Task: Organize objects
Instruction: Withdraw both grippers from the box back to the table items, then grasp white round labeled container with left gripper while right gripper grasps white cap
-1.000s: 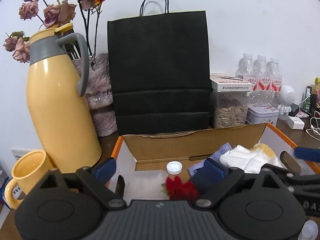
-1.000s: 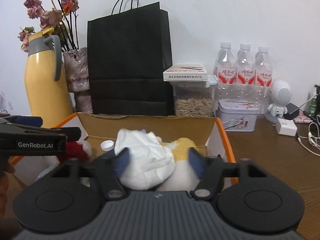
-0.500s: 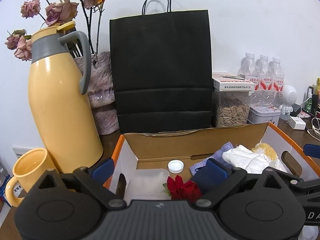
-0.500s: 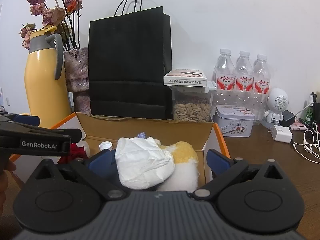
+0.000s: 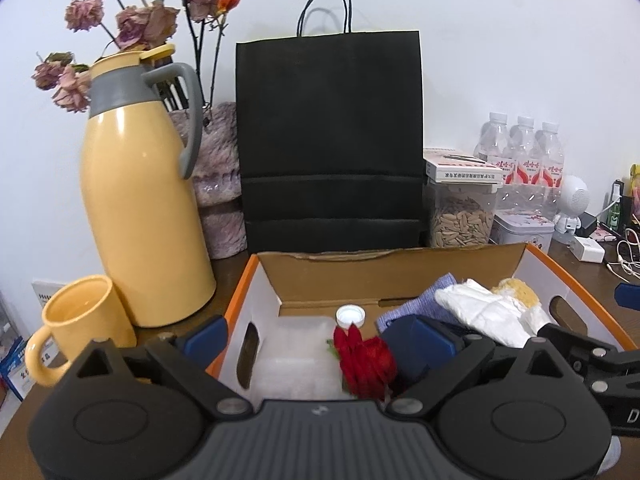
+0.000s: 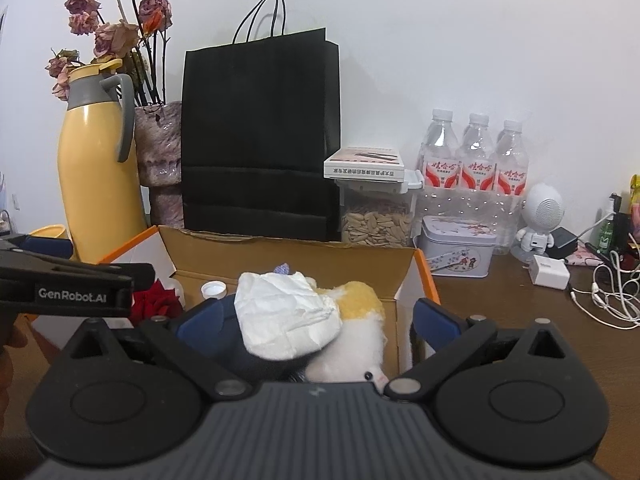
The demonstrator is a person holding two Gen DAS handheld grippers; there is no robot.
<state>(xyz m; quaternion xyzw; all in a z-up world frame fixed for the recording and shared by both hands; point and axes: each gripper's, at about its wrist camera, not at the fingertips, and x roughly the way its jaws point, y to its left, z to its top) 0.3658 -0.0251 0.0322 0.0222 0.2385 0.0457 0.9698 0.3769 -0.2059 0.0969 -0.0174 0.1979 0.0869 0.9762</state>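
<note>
An open cardboard box (image 5: 392, 268) with orange edges sits in front of me. It holds a red rose (image 5: 366, 358), a white bottle cap (image 5: 350, 315), a clear plastic tub (image 5: 296, 356), a blue cloth (image 5: 420, 304), crumpled white paper (image 5: 480, 312) and a yellow-white plush (image 6: 356, 320). My left gripper (image 5: 316, 338) is open above the box's left part, empty. My right gripper (image 6: 316, 316) is open around the white paper (image 6: 288, 312) and plush, not gripping them. The box shows in the right wrist view too (image 6: 296, 256).
A yellow thermos (image 5: 140, 208), a yellow mug (image 5: 80, 320), a vase of dried roses (image 5: 216, 168) and a black paper bag (image 5: 328, 140) stand behind the box. A seed jar (image 6: 376, 220), a tin (image 6: 458, 246), water bottles (image 6: 476, 168), a white toy (image 6: 542, 216) and cables (image 6: 608, 292) are at right.
My right gripper opened from around the white paper and plush and drew back a little. My left gripper pulled back slightly; the box contents stay put.
</note>
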